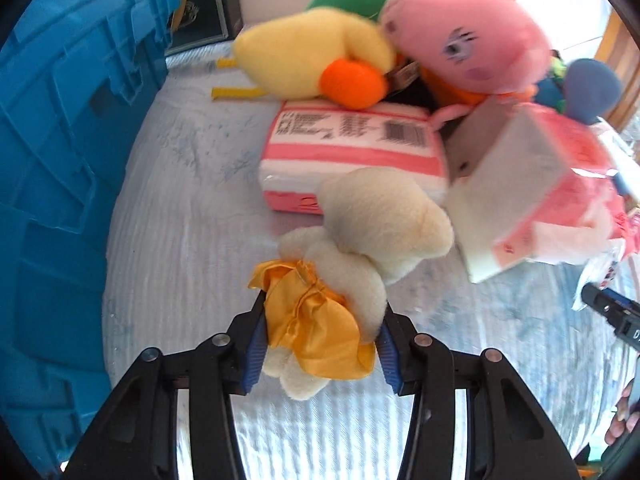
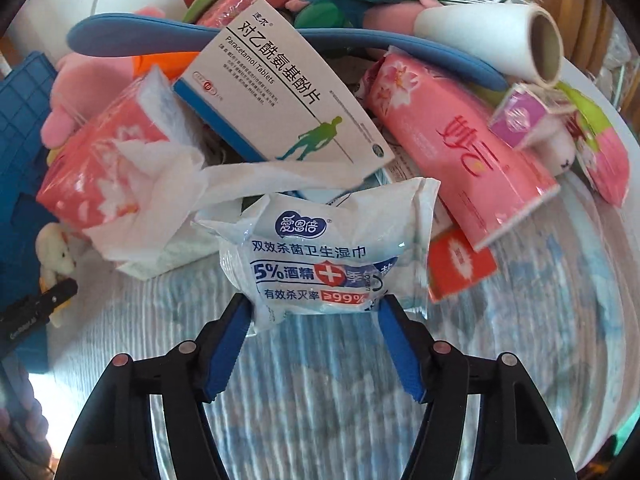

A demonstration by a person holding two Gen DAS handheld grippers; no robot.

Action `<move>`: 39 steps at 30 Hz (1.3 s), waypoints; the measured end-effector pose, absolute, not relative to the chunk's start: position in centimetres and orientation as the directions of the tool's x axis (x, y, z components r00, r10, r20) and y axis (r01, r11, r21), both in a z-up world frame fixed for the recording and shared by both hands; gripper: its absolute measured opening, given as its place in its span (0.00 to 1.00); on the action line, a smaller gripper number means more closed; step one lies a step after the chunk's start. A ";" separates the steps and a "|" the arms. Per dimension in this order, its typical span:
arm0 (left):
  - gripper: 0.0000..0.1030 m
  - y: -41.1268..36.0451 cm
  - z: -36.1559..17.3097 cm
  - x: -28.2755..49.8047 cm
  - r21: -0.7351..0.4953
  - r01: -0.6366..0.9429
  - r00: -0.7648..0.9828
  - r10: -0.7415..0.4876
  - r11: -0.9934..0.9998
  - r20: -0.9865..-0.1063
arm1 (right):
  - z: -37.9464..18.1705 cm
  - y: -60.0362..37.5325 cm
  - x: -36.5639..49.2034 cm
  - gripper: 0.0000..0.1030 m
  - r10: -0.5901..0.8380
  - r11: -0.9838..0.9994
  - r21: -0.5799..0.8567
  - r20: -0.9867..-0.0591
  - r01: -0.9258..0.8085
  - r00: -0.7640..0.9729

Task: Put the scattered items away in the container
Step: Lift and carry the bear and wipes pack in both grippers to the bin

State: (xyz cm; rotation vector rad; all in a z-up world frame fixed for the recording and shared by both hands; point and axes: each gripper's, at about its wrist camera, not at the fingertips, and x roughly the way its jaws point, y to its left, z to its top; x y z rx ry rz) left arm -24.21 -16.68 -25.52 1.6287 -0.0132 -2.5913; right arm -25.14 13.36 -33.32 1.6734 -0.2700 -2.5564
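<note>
So the left tongs (image 1: 322, 344) are clamped on a little cream plush (image 1: 360, 236) with a yellow satin bow (image 1: 316, 320), blue pads pressing it from both sides. The plush sits low over the pale striped surface (image 1: 180, 208). The blue crate (image 1: 68, 152) is right there on the left, filling that whole side of the left view.

Behind the plush there's a pink-and-white tissue pack (image 1: 352, 148) lying flat, and past that a pile: a yellow duck (image 1: 308, 56) with an orange beak, something green behind it, and a pink pig (image 1: 464, 36) leaning on top. A second pink tissue pack (image 1: 540, 184) is tilted up on the right, pretty blurry.

The right tongs (image 2: 316, 304) are pinching the bottom edge of a white wipes packet (image 2: 320, 248), jaws set fairly wide around it. Right behind it is a heap: a paracetamol box (image 2: 280, 92) tilted on top, an opened pink tissue pack (image 2: 108, 160) with a sheet hanging out, a long pink box (image 2: 460, 152), a blue hanger (image 2: 140, 36) and a white roll (image 2: 492, 36) at the back.
</note>
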 end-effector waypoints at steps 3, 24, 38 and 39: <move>0.45 -16.5 -24.6 -24.4 0.041 0.046 -0.455 -0.057 -0.998 -0.889 | -32.3 13.8 -23.6 0.64 -0.171 -0.979 0.201 -0.896 -0.030 -0.410; 0.45 -16.8 -1.2 -16.9 0.126 0.156 -0.778 -0.200 -0.980 -0.595 | -8.4 -0.5 -22.4 0.64 -0.423 -0.885 0.151 -0.654 0.440 -0.627; 0.45 -40.6 6.1 -13.5 0.206 0.342 -0.679 -0.393 -0.917 -0.620 | 0.5 -27.5 -22.0 0.65 -0.587 -0.699 0.060 -0.618 0.713 -0.523; 0.45 -42.5 5.9 -13.9 0.213 0.344 -0.652 -0.396 -0.915 -0.647 | 0.5 -29.8 -22.3 0.65 -0.593 -0.685 0.072 -0.633 0.725 -0.498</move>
